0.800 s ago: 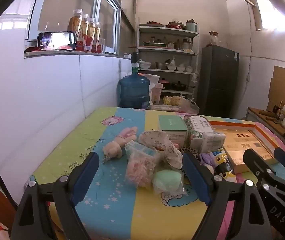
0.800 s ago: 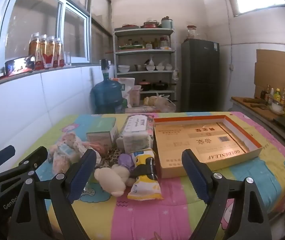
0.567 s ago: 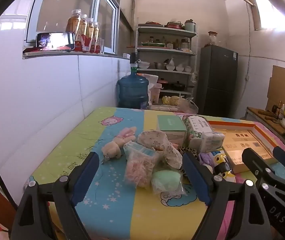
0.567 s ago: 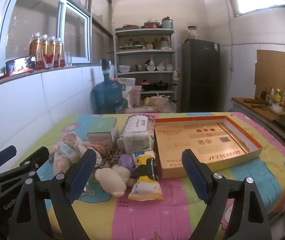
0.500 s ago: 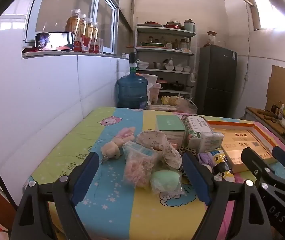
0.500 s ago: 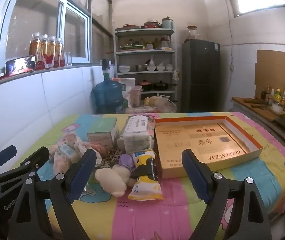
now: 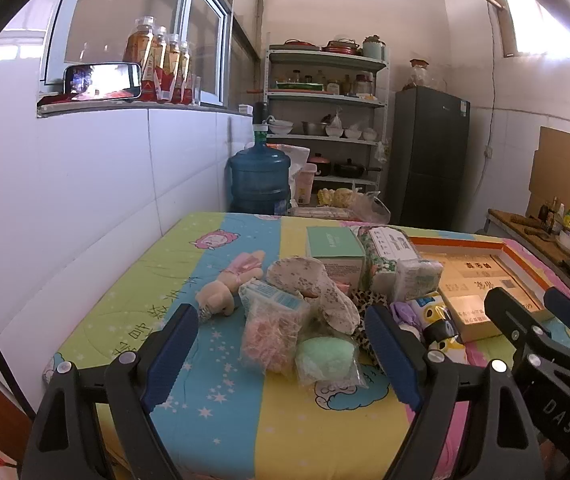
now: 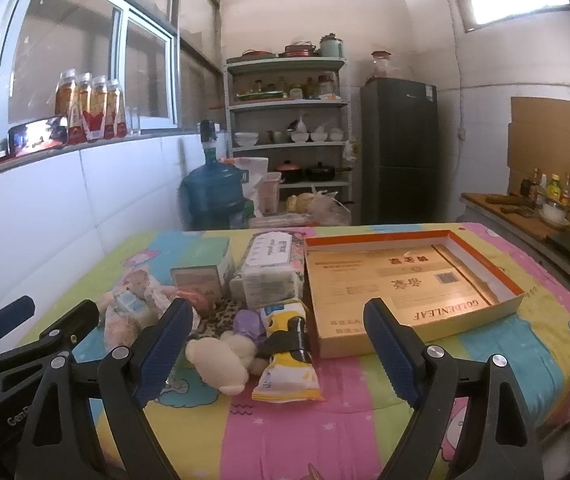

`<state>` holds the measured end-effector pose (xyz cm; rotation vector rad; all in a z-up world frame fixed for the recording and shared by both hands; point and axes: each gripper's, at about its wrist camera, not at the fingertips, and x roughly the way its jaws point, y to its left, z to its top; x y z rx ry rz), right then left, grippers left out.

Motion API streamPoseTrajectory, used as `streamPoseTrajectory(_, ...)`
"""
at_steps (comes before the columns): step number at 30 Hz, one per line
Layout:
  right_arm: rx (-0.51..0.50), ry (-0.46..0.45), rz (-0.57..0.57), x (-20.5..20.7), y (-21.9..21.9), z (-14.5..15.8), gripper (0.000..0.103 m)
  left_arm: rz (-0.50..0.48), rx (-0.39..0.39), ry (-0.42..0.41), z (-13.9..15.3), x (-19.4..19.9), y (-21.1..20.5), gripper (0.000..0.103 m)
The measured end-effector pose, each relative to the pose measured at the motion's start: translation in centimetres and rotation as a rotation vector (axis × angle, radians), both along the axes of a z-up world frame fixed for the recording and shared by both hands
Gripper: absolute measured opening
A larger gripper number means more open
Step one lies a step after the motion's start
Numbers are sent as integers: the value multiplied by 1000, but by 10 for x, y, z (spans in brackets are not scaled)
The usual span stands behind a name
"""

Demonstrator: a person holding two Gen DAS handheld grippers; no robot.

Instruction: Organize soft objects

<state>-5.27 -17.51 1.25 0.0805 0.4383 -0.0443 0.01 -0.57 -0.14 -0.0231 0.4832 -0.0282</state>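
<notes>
A heap of soft things lies mid-table: a beige plush toy (image 7: 217, 296), a bagged pink sponge (image 7: 271, 332), a bagged green sponge (image 7: 327, 358), a floral cloth (image 7: 311, 284), tissue packs (image 8: 271, 276), a cream plush (image 8: 221, 360) and a yellow snack pack (image 8: 287, 356). A shallow orange-rimmed cardboard box (image 8: 481, 256) lies to their right. My left gripper (image 7: 281, 354) hovers open in front of the sponges, holding nothing. My right gripper (image 8: 277, 354) hovers open before the cream plush and snack pack, also holding nothing.
A mint-green box (image 7: 335, 250) stands behind the heap. A colourful striped cloth covers the table (image 7: 317, 440), with a white wall on its left side. Beyond stand a blue water jug (image 7: 259, 182), shelves (image 7: 325, 120) and a dark fridge (image 7: 429, 160).
Both grippers stay open. The left wrist view has shifted slightly, with the heap sitting a touch lower and left; the right view is unchanged.
</notes>
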Motion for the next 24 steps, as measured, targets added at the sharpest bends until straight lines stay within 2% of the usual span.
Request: streamPoseTrajectory(24,29,1,20,12,-13,7,88,-8,7,1,12,10,-4,86)
